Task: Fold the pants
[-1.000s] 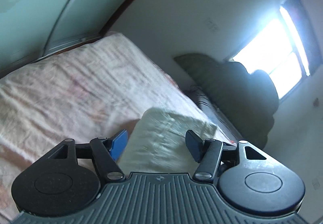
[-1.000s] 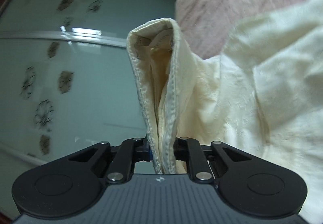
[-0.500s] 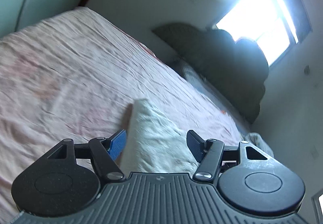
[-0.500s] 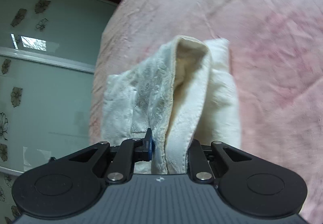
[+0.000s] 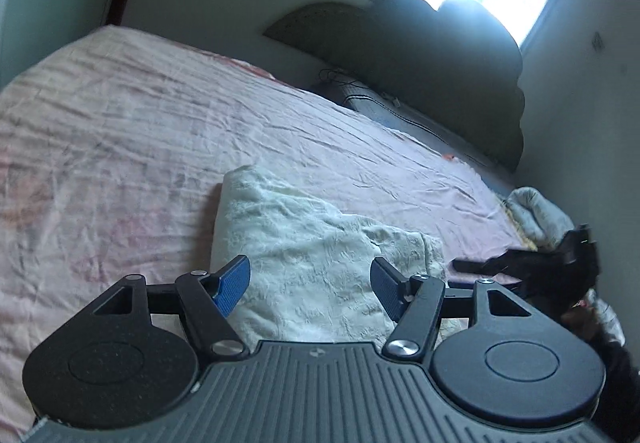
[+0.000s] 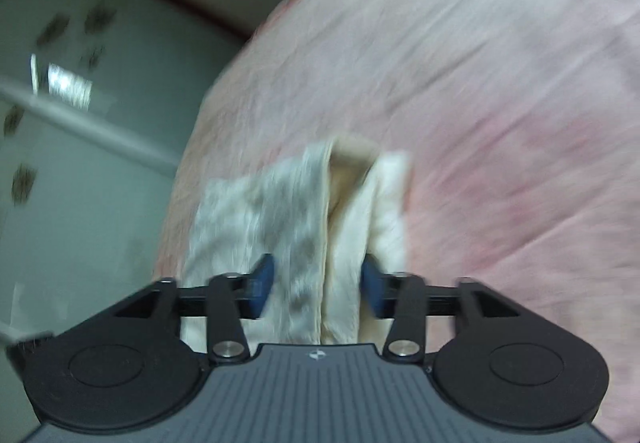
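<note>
On the pink bed point(image 5: 140, 131) our cream pants point(image 5: 320, 255) lie in a folded bundle, and we hover both tools right over them. Our left gripper point(image 5: 310, 285) stands wide, blue pads clear on either side of the cloth and gripping nothing. Over in the right wrist view, our right gripper point(image 6: 316, 285) is opening at this very moment; the doubled edge of the pants point(image 6: 304, 227) sits between the jaws, but the pads look to have let go of it, though the blur makes that hard to swear to.

What could go wrong from here? We think the top layer may spring back, because the fabric looks thick and the fold stands up in a ridge instead of lying flat. If we pull the right gripper away at an angle, a pad could snag the hem and drag the fold open. From the left wrist view the right gripper point(image 5: 552, 263) shows low at the right, near the bed's edge, so the two tools could bump if we both reach for the same corner. A careless sweep might also slide the whole bundle across the loose sheet.

Containers? We see none here: no basket, no drawer, nothing holding anything.
</note>
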Motion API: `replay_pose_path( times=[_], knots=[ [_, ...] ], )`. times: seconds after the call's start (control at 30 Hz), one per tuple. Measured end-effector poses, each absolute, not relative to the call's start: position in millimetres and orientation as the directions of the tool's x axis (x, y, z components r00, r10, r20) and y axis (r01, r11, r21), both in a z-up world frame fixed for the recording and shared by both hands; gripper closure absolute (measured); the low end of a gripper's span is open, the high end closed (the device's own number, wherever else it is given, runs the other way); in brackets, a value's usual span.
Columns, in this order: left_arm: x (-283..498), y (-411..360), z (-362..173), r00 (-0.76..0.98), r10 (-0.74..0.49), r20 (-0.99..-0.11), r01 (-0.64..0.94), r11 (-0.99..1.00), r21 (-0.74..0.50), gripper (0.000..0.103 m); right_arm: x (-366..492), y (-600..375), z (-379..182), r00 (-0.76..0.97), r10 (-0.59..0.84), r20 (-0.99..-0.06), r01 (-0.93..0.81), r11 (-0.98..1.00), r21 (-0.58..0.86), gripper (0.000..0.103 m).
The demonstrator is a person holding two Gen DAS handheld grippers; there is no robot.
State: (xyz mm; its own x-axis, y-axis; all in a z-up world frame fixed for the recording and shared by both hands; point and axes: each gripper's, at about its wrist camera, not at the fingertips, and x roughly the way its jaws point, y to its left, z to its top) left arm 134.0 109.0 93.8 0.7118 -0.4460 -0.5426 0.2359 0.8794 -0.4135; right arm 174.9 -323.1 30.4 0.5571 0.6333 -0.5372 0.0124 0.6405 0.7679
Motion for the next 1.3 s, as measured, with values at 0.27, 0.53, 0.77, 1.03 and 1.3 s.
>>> replay_pose_path(
  times=[0.27,0.53,0.77,1.03,1.3],
  knots=[
    [172.7,68.8,57.0,0.645,-0.441,-0.624,0.256,0.894,-0.367,0.035,165.5,-310.9,46.6,0.546,0.689,-0.477,-0.028,0.584,0.811,0.050],
    [166.8,58.0,39.4,0.647,-0.425,-0.633,0.257,0.903,-0.343,0.022,141.0,-301.1,12.9,0.464,0.750,-0.472,0.005,0.530,0.848,0.052],
    [162.8,54.0,40.4,0.644,-0.416,-0.642,0.258,0.908,-0.329,0.019,144.2,-294.7,3.9,0.461,0.720,-0.519,-0.015,0.591,0.806,0.094],
    [145.8,38.9,23.9,0.648,-0.405,-0.645,0.324,0.913,-0.247,0.004,145.1,-306.2,-6.5,0.440,0.684,-0.582,0.004,0.647,0.762,0.098],
    [151.1,39.9,26.8,0.634,-0.402,-0.661,0.303,0.915,-0.266,0.003,124.0,-322.1,43.8,0.666,0.597,-0.447,-0.040,0.627,0.778,0.094]
  ],
)
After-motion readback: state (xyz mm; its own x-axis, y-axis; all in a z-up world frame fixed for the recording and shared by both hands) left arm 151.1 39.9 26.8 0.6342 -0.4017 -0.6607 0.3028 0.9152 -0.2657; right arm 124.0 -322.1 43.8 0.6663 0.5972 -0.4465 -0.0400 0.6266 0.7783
